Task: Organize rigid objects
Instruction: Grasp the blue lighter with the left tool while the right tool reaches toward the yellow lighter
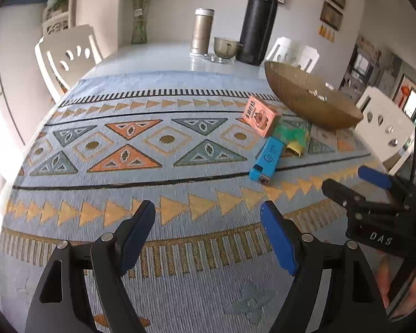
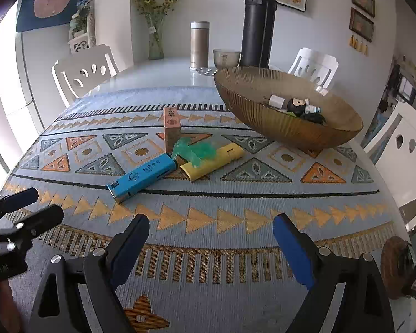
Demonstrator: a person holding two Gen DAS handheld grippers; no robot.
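Both claws hang spread wide above the near part of the table (image 2: 235, 291), holding and touching nothing: left claw (image 1: 208, 222), right claw (image 2: 210, 230). Past them the blue lighter (image 2: 142, 177) lies flat, its long axis running near-left to far-right. Touching its far end is green mesh (image 2: 192, 149); the yellow tube (image 2: 213, 163) lies likewise slanted. The pink box (image 2: 171, 127) stands just behind. The bowl (image 2: 263, 116), far right, holds 3 or more small things.
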